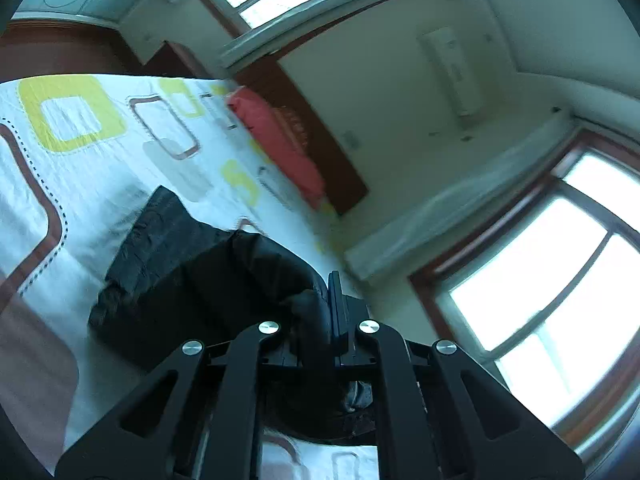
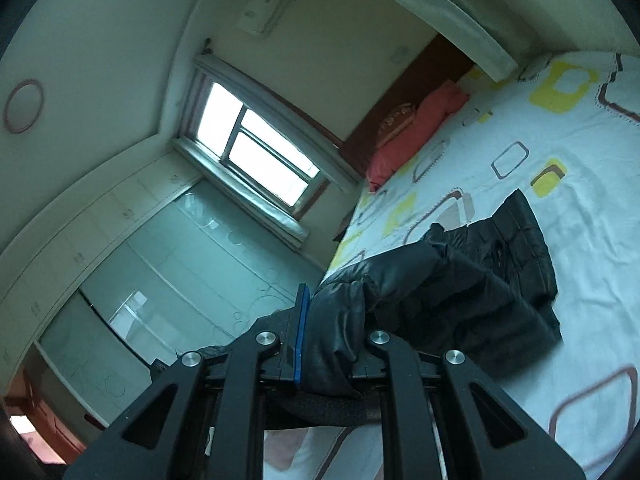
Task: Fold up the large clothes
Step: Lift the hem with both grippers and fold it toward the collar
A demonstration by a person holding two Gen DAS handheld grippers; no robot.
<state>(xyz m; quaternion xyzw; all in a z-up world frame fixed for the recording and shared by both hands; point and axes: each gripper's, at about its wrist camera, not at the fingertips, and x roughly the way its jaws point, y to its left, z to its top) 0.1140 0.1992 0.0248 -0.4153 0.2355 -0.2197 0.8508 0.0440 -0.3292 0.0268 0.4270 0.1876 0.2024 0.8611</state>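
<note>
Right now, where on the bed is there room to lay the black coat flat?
The patterned bedsheet is bare beyond the black coat, toward the red pillow, and out to the coat's side. It is crowded only where the coat's far part lies bunched.

Jacket (image 1: 168, 264) showing black, quilted in square panels, slight sheen on the held part (image 2: 344, 320). Sheet (image 1: 100, 184) reading white, printed with rounded squares: yellow-green (image 1: 72, 114), brown outlines (image 1: 164, 128), grey-beige fills, plus a brown band edged with a dotted line; same print showing in the right view (image 2: 560, 128). Pillow (image 1: 276, 140) showing coral red. Headboard (image 1: 340, 168) looking dark red-brown. Walls (image 1: 380, 80) reading cream. Window frame (image 1: 500, 236) showing reddish-brown. Wardrobe doors (image 2: 180, 264) looking pale frosted green with faint circle pattern. Both grippers (image 1: 324, 308) showing black with silver rivets; right gripper (image 2: 320, 320) carrying a blue pad (image 2: 301, 340).
</note>
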